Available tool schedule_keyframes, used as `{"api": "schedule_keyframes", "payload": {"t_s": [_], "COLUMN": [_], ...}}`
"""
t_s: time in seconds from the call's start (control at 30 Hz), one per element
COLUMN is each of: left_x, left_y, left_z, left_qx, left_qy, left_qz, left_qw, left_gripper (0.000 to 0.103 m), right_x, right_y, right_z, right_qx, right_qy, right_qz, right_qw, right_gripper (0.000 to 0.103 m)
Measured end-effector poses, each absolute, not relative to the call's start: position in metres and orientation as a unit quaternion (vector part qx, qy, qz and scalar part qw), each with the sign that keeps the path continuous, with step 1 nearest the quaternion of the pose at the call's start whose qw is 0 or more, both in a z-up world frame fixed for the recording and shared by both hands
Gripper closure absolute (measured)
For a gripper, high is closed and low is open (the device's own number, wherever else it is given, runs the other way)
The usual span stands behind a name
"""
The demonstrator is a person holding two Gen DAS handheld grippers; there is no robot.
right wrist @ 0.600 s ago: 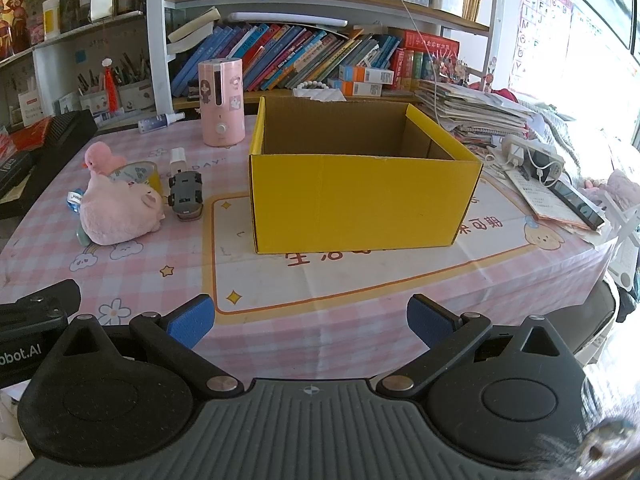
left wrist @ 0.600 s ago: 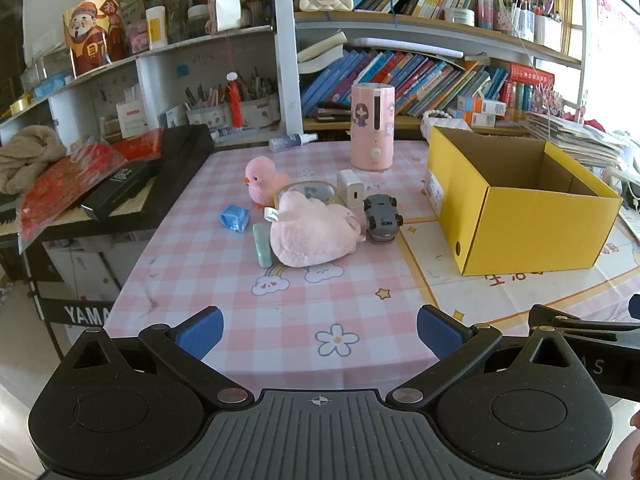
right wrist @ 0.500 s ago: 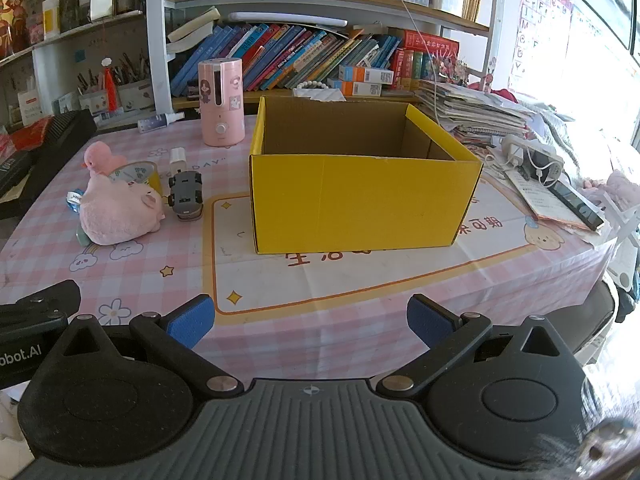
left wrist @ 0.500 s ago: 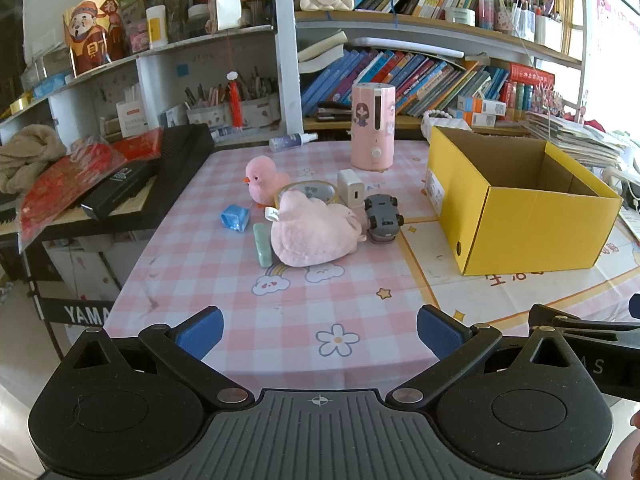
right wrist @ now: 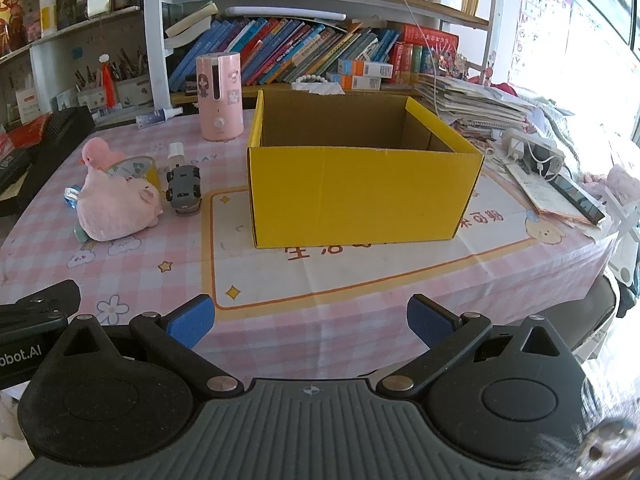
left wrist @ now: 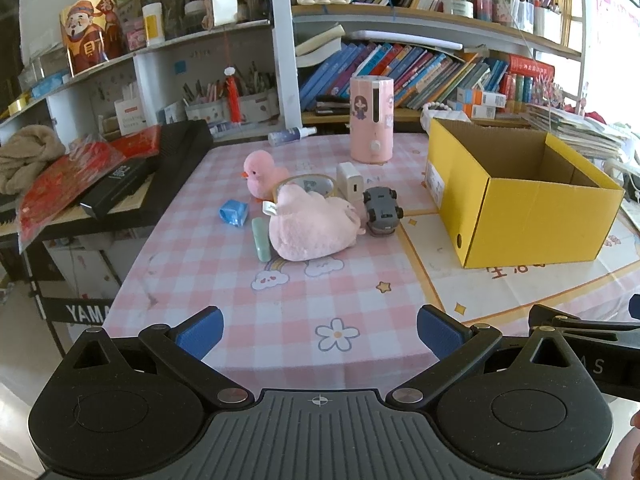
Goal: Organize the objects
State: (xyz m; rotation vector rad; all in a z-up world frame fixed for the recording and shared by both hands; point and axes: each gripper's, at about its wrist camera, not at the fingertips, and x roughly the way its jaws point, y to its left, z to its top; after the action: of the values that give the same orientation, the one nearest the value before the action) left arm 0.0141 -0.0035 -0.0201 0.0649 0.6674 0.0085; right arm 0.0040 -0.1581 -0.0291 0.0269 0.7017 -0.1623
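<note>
The left gripper (left wrist: 319, 330) hangs over the near edge of the desk (left wrist: 280, 304), released, its blue pads spread wide with only checked cloth between them. The right gripper (right wrist: 311, 320) is beside it, likewise released and holding nothing, over the cloth's cream panel.

Ahead of the left gripper, well apart from it, lies a cluster of small things. Nearest is a pink plush (left wrist: 312, 228), with a green bar (left wrist: 261, 240) lying against its left side and a blue packet (left wrist: 233, 212) a little farther left. Just right of the plush sits a grey toy car (left wrist: 382, 208), and behind the car a white charger (left wrist: 348, 182) stands upright. A tape roll (left wrist: 306, 182) lies behind the plush, touching it, and a pink duck (left wrist: 260, 174) stands behind the roll to the left. Farther back, a pink cylinder (left wrist: 371, 120) stands upright, with a small spray bottle (left wrist: 291, 136) lying to its left.

Straight ahead of the right gripper stands an open yellow box (right wrist: 360, 192), nothing visible inside. Bookshelves (right wrist: 320, 48) rise behind the desk.
</note>
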Motion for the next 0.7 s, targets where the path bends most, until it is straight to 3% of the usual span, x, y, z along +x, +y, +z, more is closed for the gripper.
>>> {"api": "schedule_keyframes", "payload": {"t_s": [0.7], "left_x": [0.009], "left_y": [-0.011], "left_z": [-0.005], "left_qx": [0.043], "left_qy": [0.316], "left_qz": [0.001], "left_qw": [0.948], "left_gripper": [0.0], "right_x": [-0.003], "right_y": [-0.165], "right_z": [-0.024], "right_qx": [0.027], "right_qy": [0.338], "right_qz": [-0.08], "right_qw": [0.937], "right_gripper": [0.0]}}
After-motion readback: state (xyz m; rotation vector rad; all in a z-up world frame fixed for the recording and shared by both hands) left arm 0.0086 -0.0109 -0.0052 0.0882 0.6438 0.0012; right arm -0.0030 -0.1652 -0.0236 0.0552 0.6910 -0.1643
